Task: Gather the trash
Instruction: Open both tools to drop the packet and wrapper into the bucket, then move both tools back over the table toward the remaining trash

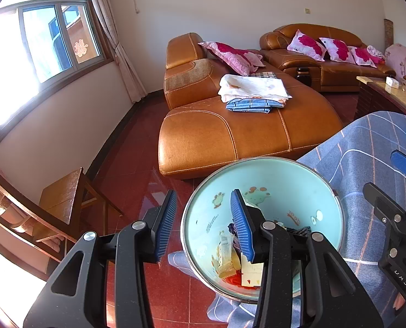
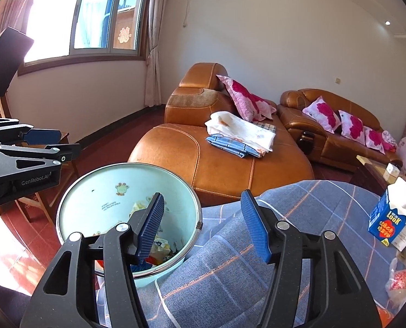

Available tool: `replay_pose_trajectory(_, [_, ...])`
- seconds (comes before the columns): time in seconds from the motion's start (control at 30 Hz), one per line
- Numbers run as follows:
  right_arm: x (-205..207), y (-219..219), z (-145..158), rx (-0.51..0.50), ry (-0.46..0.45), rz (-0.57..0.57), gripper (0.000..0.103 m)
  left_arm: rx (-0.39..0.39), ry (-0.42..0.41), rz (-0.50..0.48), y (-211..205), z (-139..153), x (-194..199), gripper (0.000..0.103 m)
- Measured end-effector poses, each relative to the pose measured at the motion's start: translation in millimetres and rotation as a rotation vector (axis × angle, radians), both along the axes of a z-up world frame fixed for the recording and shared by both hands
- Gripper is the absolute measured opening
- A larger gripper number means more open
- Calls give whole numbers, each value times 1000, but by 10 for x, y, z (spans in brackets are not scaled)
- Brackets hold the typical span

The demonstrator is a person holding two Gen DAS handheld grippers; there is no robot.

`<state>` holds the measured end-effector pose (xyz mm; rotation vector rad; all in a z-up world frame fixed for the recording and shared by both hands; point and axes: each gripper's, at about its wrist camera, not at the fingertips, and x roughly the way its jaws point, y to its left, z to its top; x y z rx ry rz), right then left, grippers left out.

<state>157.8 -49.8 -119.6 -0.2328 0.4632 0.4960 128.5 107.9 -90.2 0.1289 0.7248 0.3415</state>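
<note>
A pale blue trash bin (image 1: 285, 180) with cartoon frogs stands beside the blue plaid-covered table (image 1: 367, 147); it also shows in the right wrist view (image 2: 93, 180). Wrappers and paper scraps (image 1: 230, 259) lie inside it. My left gripper (image 1: 205, 221) is open and empty, its jaws straddling the bin's left rim. My right gripper (image 2: 203, 221) is open and empty over the bin's right rim and the table's edge. A blue and white milk carton (image 2: 391, 213) stands on the table at the right, beside a clear plastic bag (image 2: 399, 278).
An orange leather sofa (image 1: 230, 134) with folded cloths (image 1: 252, 90) and pink pillows lies behind the bin. A wooden stool (image 1: 63, 194) stands at the left on the red floor. A coffee table (image 1: 388, 93) is at the far right.
</note>
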Motion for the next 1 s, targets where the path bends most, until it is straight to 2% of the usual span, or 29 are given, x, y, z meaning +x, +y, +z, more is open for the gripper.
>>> replay_pose_trajectory(0.5, [7, -30, -1, 8, -11, -18, 66, 1, 6, -7, -16, 20, -3, 43])
replay_pose_trajectory(0.9, [2, -36, -3, 6, -20, -30, 68, 2, 5, -11, -31, 15, 2, 47])
replay_pose_trajectory(1.0, [-11, -41, 3, 9, -28, -34, 69, 4, 3, -17, -62, 16, 5, 53])
